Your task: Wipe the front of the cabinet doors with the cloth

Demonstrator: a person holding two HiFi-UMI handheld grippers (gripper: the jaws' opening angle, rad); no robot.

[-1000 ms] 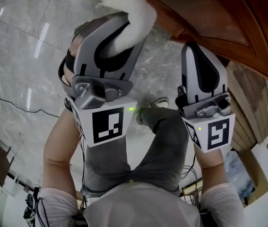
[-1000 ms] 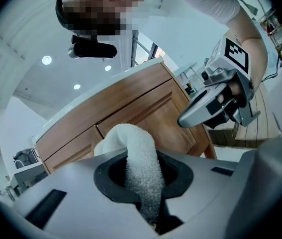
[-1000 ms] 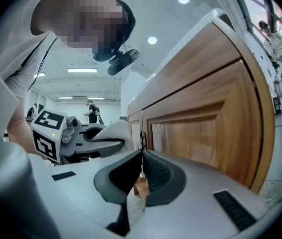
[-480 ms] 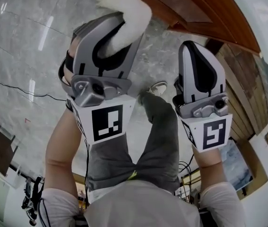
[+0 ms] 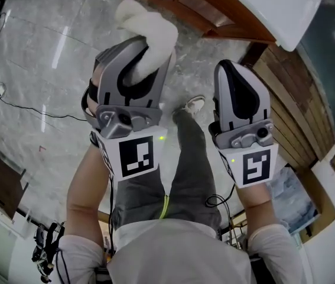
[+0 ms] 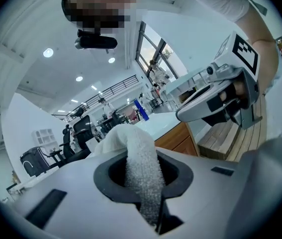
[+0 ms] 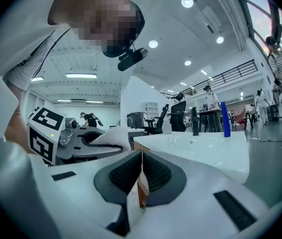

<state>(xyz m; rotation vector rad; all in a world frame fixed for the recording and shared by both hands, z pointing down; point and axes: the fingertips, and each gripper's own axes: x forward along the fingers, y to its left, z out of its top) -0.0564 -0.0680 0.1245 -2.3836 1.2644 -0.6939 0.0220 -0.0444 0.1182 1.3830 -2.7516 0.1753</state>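
Left gripper [image 5: 149,52] is clamped on the cloth [image 5: 146,28]. In its own view a white terry strip [image 6: 140,168] runs up through the pinch of the pads and bunches out past the tips. Right gripper [image 5: 233,70] sits beside it, with its ribbed pads pressed together and nothing between them [image 7: 141,176].

Beyond the cloth's free end lie the cabinet doors [image 5: 199,5]. They are brown wood panels under a white countertop [image 5: 273,5]. In the head view the run of doors slants from the upper left down toward the right, so their long axis crosses ahead of both tools. The cloth's bunched end points up toward the left part of that run. It is near the wood but not on it, as far as these views show. I judge the left side the nearer one, as well as the one with the cloth, so the coming move is a reach forward to press the bunch flat against the door face.

Below the tools are the person's leg and a shoe [image 5: 195,104] on glossy grey marble floor [image 5: 37,58], with a thin cable [image 5: 31,108] trailing across it. Slatted wood panelling [image 5: 300,111] fills the right side. The gripper views show a bright open hall behind, with ceiling spots, desks and chairs.
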